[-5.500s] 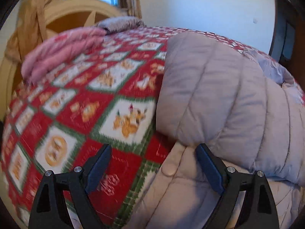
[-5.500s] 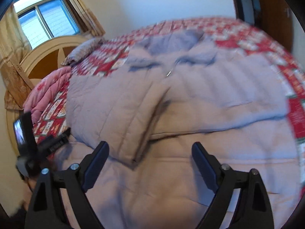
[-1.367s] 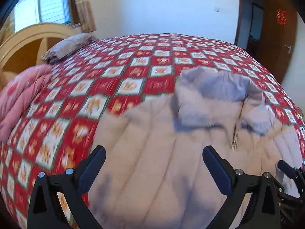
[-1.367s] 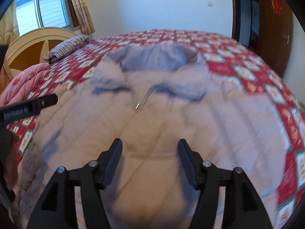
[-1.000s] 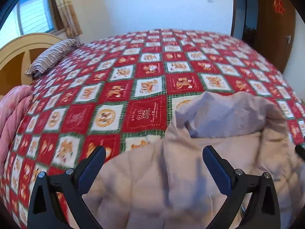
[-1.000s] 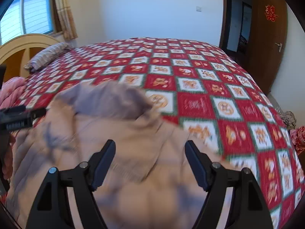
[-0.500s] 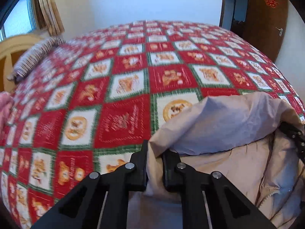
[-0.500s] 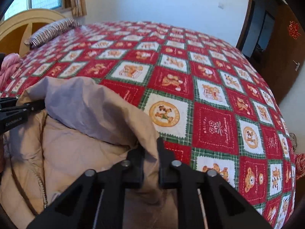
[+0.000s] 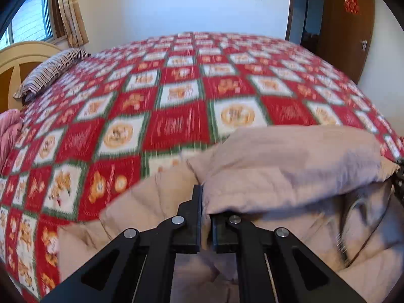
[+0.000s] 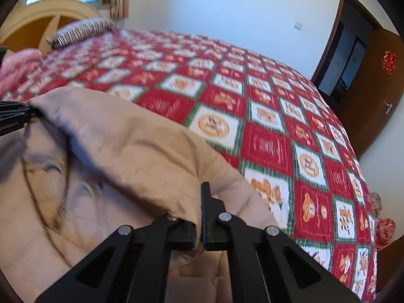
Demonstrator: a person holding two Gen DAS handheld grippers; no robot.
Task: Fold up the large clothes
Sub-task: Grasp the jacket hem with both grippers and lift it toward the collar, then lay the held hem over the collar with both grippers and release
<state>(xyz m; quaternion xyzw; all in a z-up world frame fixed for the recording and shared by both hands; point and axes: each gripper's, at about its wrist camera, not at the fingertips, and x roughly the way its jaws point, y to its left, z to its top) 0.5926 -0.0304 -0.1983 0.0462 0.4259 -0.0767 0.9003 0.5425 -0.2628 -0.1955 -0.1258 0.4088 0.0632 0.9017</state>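
The bed carries everything in view. Its red, white and green checked cover fills most of both wrist views; a striped pillow lies at the head end by the yellow headboard, and a pink quilt is bunched at the same end, nearer the camera.

The beige padded jacket lies on the near part of the bed, front side up, with its zipper visible in the right wrist view. Its top edge, the collar or hood end, is raised off the cover as a fold that runs crosswise between the two claws. The rest of the jacket spreads below and behind that edge, toward the near edge of the bed.

The left claw is pressed together and pinches the left end of the raised edge. The right claw is pressed together and pinches the right end of the same edge. Each claw shows at the margin of the other's view, so the two stand well apart along the edge.

The deciding relation is as follows: the long axis of the gripped edge runs from claw to claw, and the jacket body lies on the near side of both claws. Neither claw is nearer the garment; each holds one end. Judged from this, the step in hand is a lengthwise fold, and the coming move likely calls for both claws to travel together, keeping the edge taut and level, so the top lands squarely on the lower part.
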